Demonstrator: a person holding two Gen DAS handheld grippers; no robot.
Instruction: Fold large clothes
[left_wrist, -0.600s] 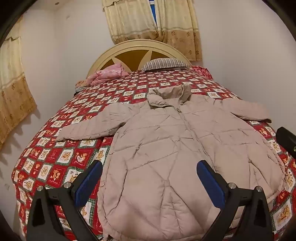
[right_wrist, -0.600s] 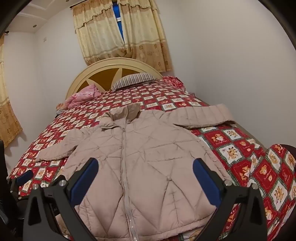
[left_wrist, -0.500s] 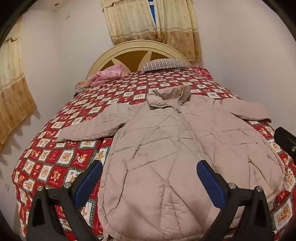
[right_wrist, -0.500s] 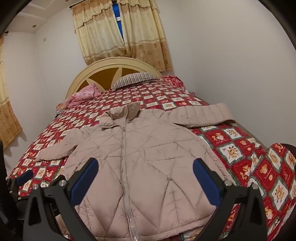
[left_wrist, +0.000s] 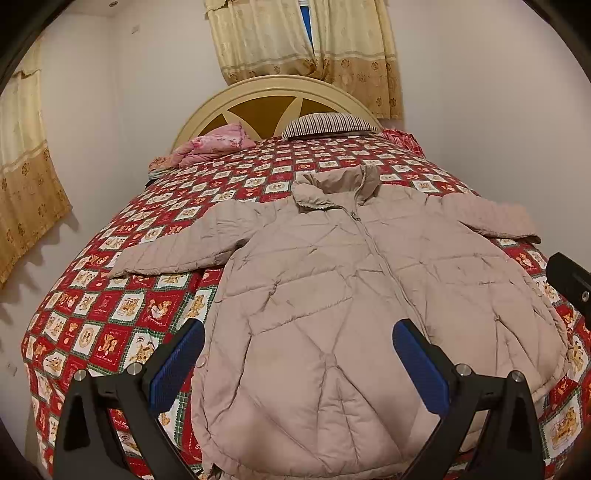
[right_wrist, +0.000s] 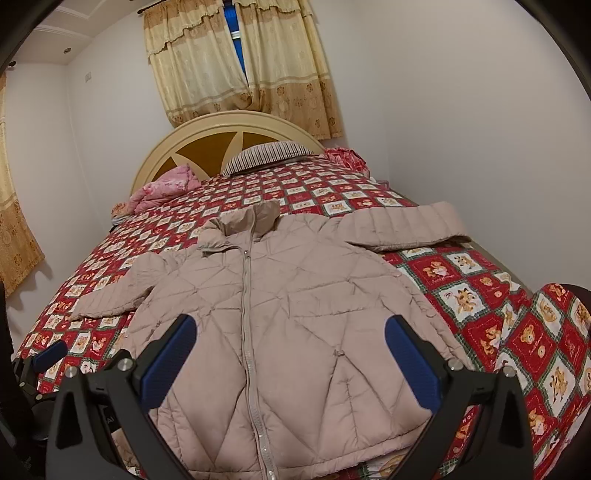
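Padded beige jacket (left_wrist: 332, 295) spread flat, zipped, face up on the bed (left_wrist: 122, 306), both sleeves out sideways. Left hand-held gripper (left_wrist: 299, 365) and right hand-held gripper (right_wrist: 288, 362) hovering over the hem, jaws wide apart, nothing gripped. Folding likely not begun; next, probably a sleeve (right_wrist: 406, 225) grasped and brought across the chest.

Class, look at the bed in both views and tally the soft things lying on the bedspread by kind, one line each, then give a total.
Quilted jackets: 1
Striped pillows: 1
Pink bundled blankets: 1
Red crumpled cloths by the wall: 1
Total: 4
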